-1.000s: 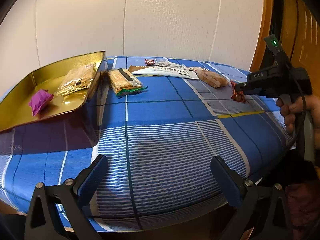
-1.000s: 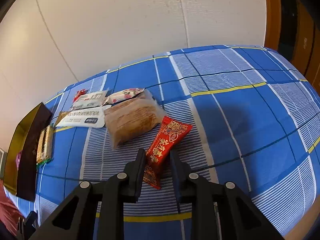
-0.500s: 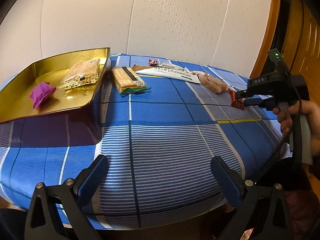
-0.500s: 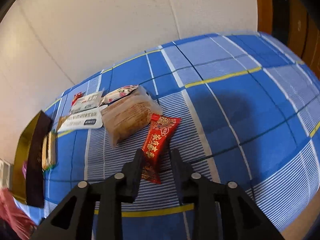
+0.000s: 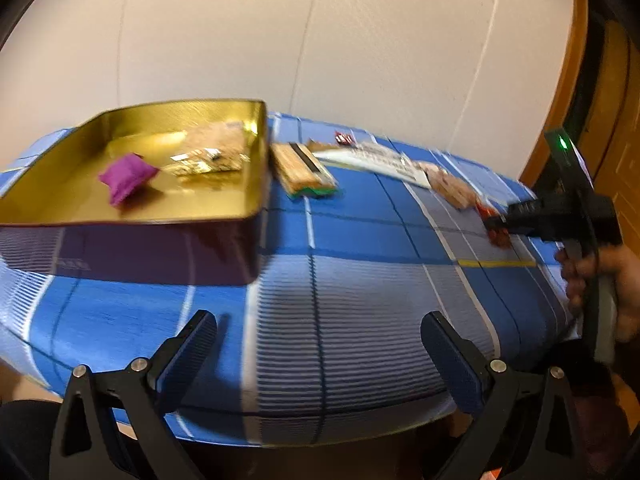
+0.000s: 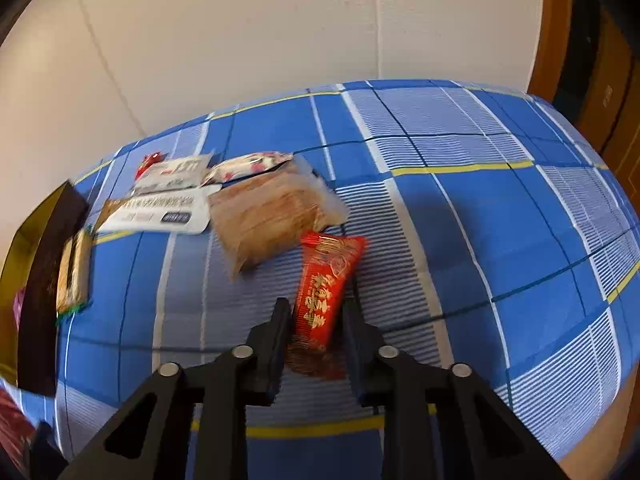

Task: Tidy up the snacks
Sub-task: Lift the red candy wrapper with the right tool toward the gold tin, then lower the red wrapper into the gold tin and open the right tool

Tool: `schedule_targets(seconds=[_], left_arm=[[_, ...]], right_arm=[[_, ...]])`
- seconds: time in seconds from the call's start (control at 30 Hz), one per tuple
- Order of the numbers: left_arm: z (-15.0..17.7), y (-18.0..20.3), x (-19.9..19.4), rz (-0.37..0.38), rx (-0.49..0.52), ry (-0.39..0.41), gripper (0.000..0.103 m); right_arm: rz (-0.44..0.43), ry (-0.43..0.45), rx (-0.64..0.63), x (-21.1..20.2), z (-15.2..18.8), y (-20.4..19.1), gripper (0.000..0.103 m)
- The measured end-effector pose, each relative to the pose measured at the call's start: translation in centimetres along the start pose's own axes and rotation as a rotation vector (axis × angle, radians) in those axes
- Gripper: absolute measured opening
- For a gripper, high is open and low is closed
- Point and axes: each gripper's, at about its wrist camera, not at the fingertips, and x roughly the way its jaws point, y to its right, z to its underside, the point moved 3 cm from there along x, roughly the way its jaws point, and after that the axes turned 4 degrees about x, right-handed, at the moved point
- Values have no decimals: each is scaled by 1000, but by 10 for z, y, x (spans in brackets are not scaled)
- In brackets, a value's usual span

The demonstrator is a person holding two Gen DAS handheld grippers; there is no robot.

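Your right gripper [image 6: 316, 316] has just been closing, and its jaws now pinch the near end of the red snack packet [image 6: 326, 280], which lies on the blue checked cloth [image 6: 460, 208] beside the clear bag of biscuits [image 6: 268, 216]. Gripping by the end probably lets you lift it cleanly toward the gold tray [image 5: 132, 200]. Your left gripper [image 5: 320, 336] hangs wide apart, empty, likely waiting its turn.

Right gripper [image 6: 316, 312] jaws just closed on red snack packet [image 6: 324, 288] (blue checked cloth [image 6: 480, 208] beneath).
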Motion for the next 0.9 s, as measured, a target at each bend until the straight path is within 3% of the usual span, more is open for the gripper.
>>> schedule_targets(seconds=[0.17, 0.3, 0.53, 0.7, 0.9], left_arm=[[0, -9, -11, -50, -21, 32, 102], [3, -15, -3, -72, -37, -7, 102], [5, -26, 2, -84, -73, -19, 102], [7, -33, 4, -92, -97, -19, 102], [6, -35, 4, -95, -98, -12, 103]], right_arm=[[-10, 26, -81, -18, 6, -11, 23], [-91, 48, -125, -30, 3, -27, 23], [-350, 67, -348, -56, -3, -125, 23], [-507, 19, -515, -63, 11, -202, 23], [-557, -54, -669, -50, 31, -264, 23]])
